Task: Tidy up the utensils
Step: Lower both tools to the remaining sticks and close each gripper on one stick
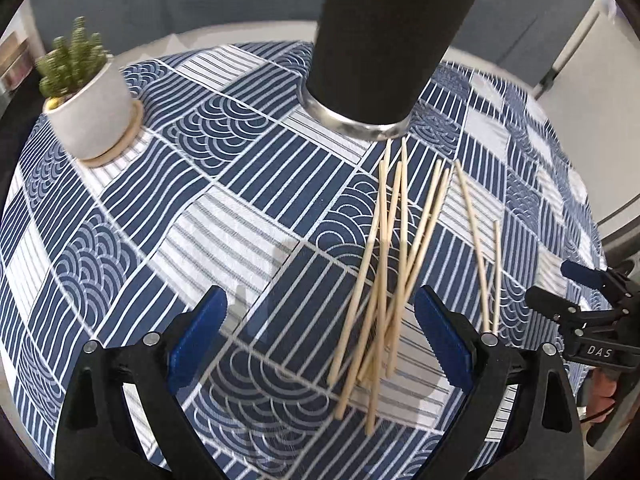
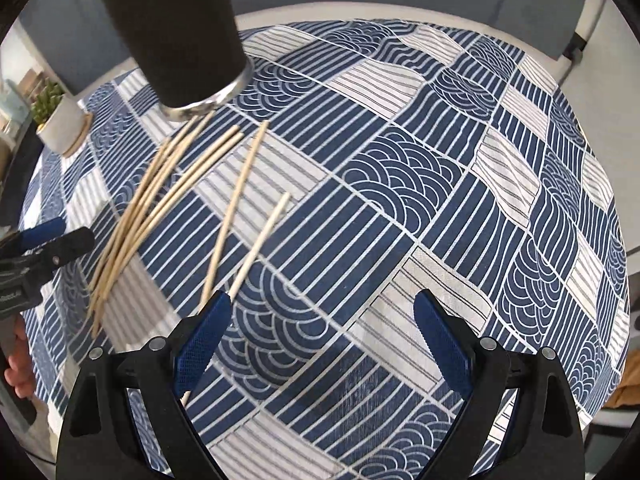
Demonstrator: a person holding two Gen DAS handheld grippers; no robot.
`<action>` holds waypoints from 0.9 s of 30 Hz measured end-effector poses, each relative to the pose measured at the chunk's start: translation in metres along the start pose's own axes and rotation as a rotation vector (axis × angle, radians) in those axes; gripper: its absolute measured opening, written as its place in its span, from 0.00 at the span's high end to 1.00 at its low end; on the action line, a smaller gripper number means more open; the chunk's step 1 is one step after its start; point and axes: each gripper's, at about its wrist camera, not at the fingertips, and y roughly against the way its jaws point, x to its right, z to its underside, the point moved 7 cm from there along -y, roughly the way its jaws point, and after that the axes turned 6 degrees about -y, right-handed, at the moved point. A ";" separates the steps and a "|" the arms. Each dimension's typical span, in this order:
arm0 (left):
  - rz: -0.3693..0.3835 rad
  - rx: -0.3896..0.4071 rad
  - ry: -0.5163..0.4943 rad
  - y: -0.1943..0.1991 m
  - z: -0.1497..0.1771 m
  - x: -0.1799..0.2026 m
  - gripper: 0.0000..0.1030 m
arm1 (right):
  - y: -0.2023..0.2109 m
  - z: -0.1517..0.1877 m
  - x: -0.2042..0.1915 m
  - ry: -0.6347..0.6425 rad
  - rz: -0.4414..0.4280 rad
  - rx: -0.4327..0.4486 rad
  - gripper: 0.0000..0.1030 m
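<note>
Both hand-held grippers (image 1: 320,340) (image 2: 322,344) wide open, empty

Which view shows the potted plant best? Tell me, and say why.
The left wrist view: the potted plant appears large and whole at upper left on the patterned tablecloth, pot and saucer clear. In the right wrist view it is small at the left edge, blurred by distortion.

Black cup (image 1: 384,44) blocks far side beyond chopsticks (image 1: 384,264); cloth (image 2: 420,220) rightward open.
</note>
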 end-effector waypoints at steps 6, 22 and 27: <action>-0.027 -0.047 -0.080 -0.019 -0.016 0.003 0.10 | -0.016 -0.010 0.002 -0.029 -0.007 -0.027 0.14; -0.080 -0.097 -0.136 -0.044 -0.050 -0.009 0.10 | -0.028 -0.022 -0.015 0.028 0.062 -0.025 0.15; -0.071 -0.096 -0.107 -0.042 -0.049 -0.018 0.10 | -0.028 -0.020 -0.015 0.022 0.070 -0.043 0.14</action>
